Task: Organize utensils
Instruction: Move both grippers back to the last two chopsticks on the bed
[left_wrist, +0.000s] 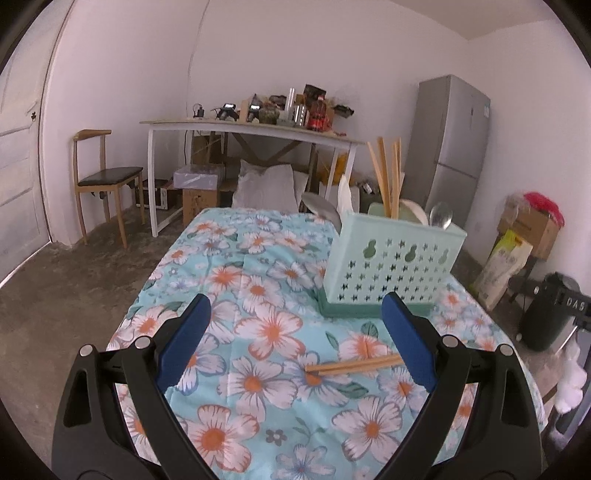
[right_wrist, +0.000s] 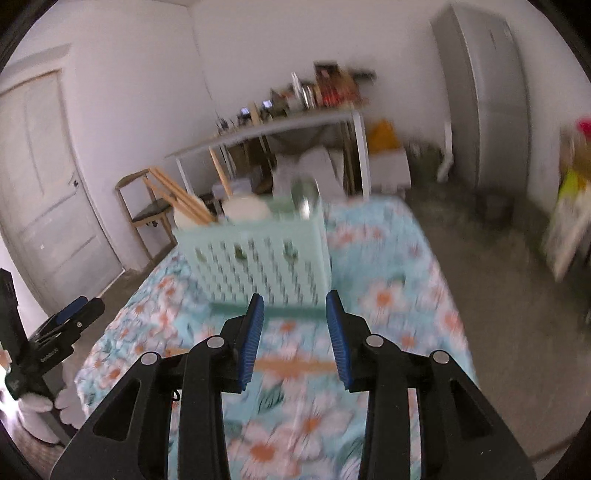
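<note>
A pair of wooden chopsticks (left_wrist: 354, 363) is lying flat on the floral counter (left_wrist: 258, 369), just in front of the mint utensil caddy (left_wrist: 391, 264). The right hand-held gripper (right_wrist: 294, 339) is being held partly spread above them, empty; the left hand-held gripper (left_wrist: 295, 339) is spread wide, empty. The thin sticks risk being rolled apart, or only one being pinched.

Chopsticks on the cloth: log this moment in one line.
chopsticks: loose on cloth | caddy: upright | right tongs: open, empty | left tongs: open, empty
</note>
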